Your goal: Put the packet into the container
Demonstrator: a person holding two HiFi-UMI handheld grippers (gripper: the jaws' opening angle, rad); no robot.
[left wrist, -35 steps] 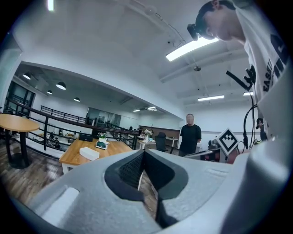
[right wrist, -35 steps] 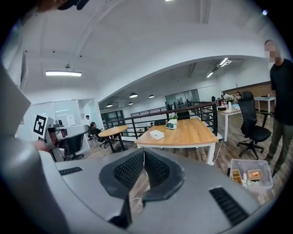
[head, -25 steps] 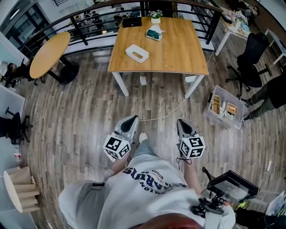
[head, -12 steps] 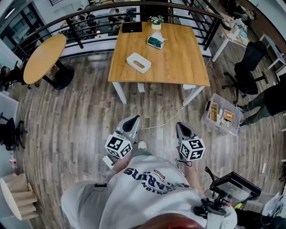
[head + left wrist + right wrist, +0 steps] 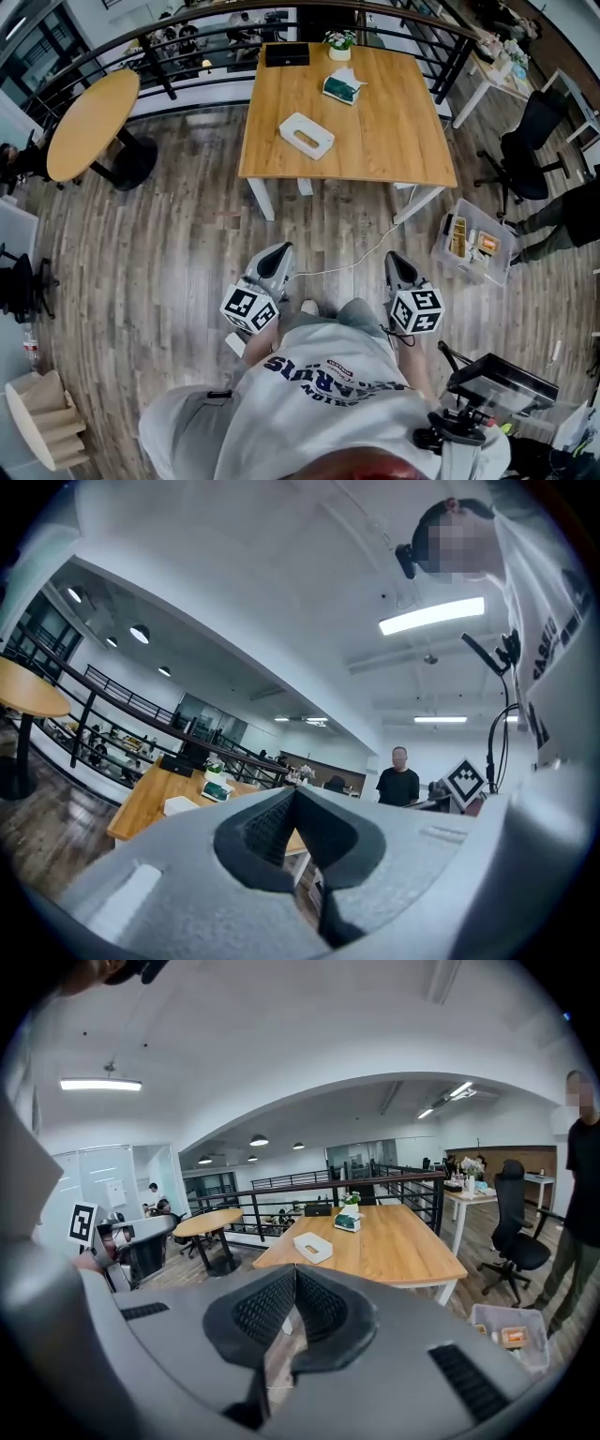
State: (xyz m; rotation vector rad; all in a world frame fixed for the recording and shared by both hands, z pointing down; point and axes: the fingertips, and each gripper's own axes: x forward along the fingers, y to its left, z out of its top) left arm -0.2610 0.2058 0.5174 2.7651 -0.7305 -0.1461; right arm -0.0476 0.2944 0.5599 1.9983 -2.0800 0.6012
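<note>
A white rectangular container (image 5: 307, 135) lies on the wooden table (image 5: 394, 141) ahead, and a green packet (image 5: 342, 87) sits farther back near a small potted plant (image 5: 339, 42). Both grippers are held over the floor, well short of the table. My left gripper (image 5: 278, 249) is shut and empty, and so is my right gripper (image 5: 394, 257). The right gripper view shows the container (image 5: 312, 1246) and the packet (image 5: 348, 1222) beyond my right gripper (image 5: 295, 1269). In the left gripper view the container (image 5: 180, 805) and packet (image 5: 217, 789) show left of my left gripper (image 5: 293, 791).
A black box (image 5: 286, 54) stands at the table's far edge by a dark railing. A round table (image 5: 92, 112) is at the left. A clear bin (image 5: 473, 246), an office chair (image 5: 530, 150) and a standing person (image 5: 572, 211) are at the right. A white cable (image 5: 356, 262) crosses the floor.
The person has stepped toward the wooden table, carrying both grippers along. The table lies nearer and slightly more to the right in the head view. Both grippers stay shut.
</note>
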